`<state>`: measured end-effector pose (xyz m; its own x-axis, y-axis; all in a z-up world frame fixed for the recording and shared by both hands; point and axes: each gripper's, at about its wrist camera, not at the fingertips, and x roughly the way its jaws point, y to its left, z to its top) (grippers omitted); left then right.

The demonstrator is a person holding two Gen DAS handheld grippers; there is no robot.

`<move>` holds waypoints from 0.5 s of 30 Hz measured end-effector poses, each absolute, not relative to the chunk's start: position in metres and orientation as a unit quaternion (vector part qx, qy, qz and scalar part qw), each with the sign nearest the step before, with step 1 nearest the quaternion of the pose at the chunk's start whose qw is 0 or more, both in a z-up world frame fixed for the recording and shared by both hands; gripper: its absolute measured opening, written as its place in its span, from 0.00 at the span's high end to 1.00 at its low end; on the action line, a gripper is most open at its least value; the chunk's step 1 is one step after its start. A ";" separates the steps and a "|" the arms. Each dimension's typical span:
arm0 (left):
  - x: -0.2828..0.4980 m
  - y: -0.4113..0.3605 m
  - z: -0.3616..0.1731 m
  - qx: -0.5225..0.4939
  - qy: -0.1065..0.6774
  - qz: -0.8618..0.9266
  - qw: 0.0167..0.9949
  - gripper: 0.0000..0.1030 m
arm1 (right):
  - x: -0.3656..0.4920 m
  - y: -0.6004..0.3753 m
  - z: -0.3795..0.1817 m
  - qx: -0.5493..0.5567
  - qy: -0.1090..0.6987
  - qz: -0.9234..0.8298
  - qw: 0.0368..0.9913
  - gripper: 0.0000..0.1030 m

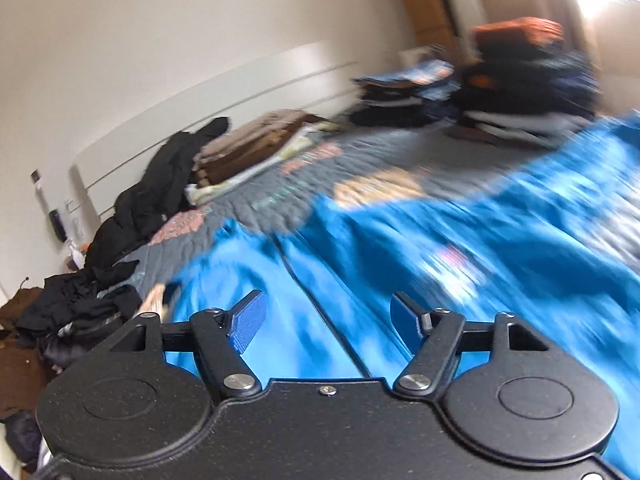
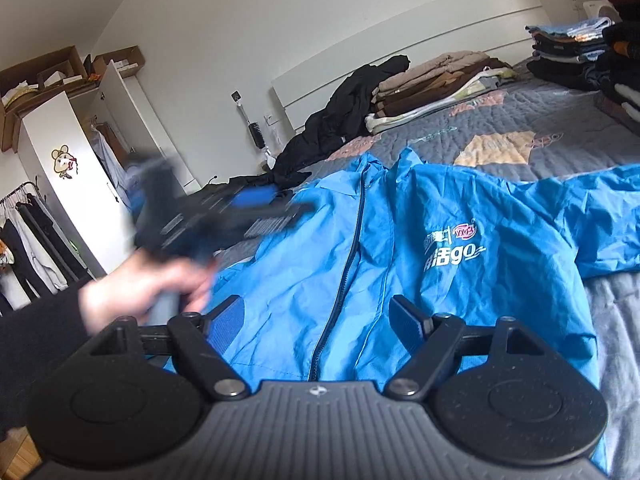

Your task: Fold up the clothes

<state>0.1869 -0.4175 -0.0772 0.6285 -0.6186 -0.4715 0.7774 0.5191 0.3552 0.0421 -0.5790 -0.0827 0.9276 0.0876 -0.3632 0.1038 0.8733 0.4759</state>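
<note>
The blue jacket [image 2: 400,264] lies spread on the bed [image 2: 560,136], front side up, with the zipper [image 2: 348,264] closed and running toward the near edge. One sleeve [image 2: 592,216] stretches to the right side of the bed.

Both tools are empty. The left hand-held gripper [image 1: 326,318] has its jaws apart, with only jacket cloth below them. The right hand-held gripper [image 2: 316,320] also stands with jaws apart, over the hem near the zipper, and nothing is between the pads.

The left view is strongly blurred, so I judge this hand is moving fast. A fast grab may pinch only the top layer, and then the fold would come out crooked. The jaws could also catch the quilt under the jacket and pull it up together.

The jacket looks thin, smooth and slippery, like a light windbreaker, with many small wrinkles and a white printed logo [image 2: 452,248]. Such cloth may slide out of the pads or slide on itself after folding. The quilt is grey, stitched and soft. Folded piles [image 2: 440,84] and a black heap [image 2: 344,120] lie at the far edge.
</note>
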 end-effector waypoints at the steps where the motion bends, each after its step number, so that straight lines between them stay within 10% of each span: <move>1: 0.169 -0.404 -0.077 0.274 0.151 -0.411 0.856 0.30 | 0.041 -0.577 -0.080 0.249 0.187 -0.004 0.950 0.24; 9: 0.080 -0.326 -0.108 0.154 0.257 -0.375 0.877 0.27 | 0.038 -0.541 -0.071 0.212 0.214 0.025 0.953 0.23; 13: 0.063 -0.293 -0.136 0.062 0.330 -0.346 0.876 0.70 | 0.031 -0.517 -0.073 0.196 0.230 0.029 0.953 0.23; 15: 0.047 -0.289 -0.145 0.069 0.340 -0.352 0.870 0.69 | 0.024 -0.509 -0.072 0.206 0.231 0.031 0.950 0.23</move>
<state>0.0474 -0.2889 -0.1453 0.5221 -0.5646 -0.6392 0.6585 0.7432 -0.1185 0.0243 -0.5087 -0.0720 0.8914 0.1538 -0.4264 0.0364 0.9133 0.4056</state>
